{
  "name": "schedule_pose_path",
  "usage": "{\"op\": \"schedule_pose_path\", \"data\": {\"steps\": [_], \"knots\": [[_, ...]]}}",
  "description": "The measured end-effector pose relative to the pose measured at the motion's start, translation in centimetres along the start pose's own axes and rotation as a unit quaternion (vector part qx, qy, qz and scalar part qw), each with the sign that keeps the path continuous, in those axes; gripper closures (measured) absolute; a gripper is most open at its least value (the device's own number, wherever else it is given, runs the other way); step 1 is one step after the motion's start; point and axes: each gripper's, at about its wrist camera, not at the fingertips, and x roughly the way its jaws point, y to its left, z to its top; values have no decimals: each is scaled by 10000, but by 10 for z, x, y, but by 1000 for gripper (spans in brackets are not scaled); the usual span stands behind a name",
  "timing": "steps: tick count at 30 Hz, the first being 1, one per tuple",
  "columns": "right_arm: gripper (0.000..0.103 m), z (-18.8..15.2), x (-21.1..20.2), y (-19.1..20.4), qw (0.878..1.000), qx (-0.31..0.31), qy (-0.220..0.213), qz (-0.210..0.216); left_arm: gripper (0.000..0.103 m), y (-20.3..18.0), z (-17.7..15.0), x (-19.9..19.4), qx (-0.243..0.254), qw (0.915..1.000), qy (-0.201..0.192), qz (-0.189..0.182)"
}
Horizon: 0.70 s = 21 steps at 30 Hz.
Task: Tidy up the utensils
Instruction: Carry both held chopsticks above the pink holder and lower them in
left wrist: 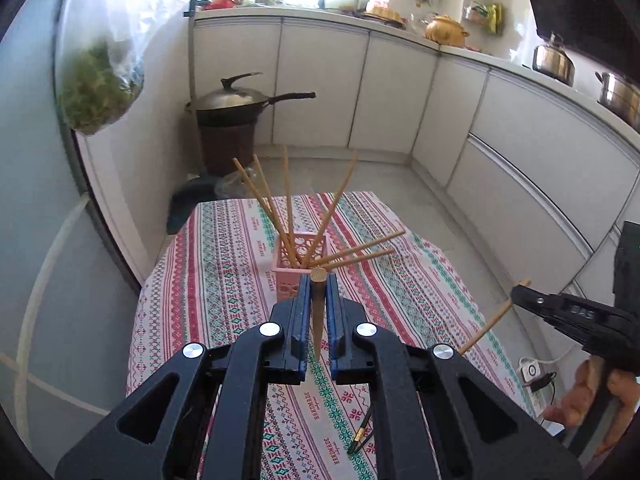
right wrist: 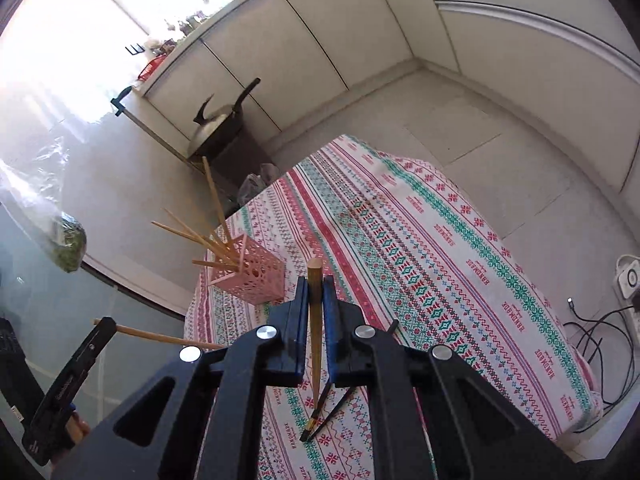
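The left gripper (left wrist: pixel 319 280) is clamped on a wooden chopstick (left wrist: pixel 318 312), held just short of the pink perforated holder (left wrist: pixel 298 258) standing on the patterned tablecloth (left wrist: pixel 224 280), where six chopsticks (left wrist: pixel 288 196) fan out. The right gripper (right wrist: pixel 316 284) likewise pinches another wooden chopstick (right wrist: pixel 315 320) above a pair of dark chopsticks (right wrist: pixel 326 412) lying on the cloth.

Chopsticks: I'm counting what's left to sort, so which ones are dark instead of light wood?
The dark pair lying flat on the tablecloth below the right gripper; the others are pale wood.
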Motion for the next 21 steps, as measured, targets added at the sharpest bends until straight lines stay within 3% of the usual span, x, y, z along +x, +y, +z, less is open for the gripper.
{"op": "schedule_pose_path", "data": {"steps": [12,21], "knots": [[95,35,-60,43,9973,-275,-431,531,96,7,32,-26,-253,9988,-422,36],[95,63,-72,66,9938,-422,-605,827,96,8,87,-29,-370,9949,-916,226]]}}
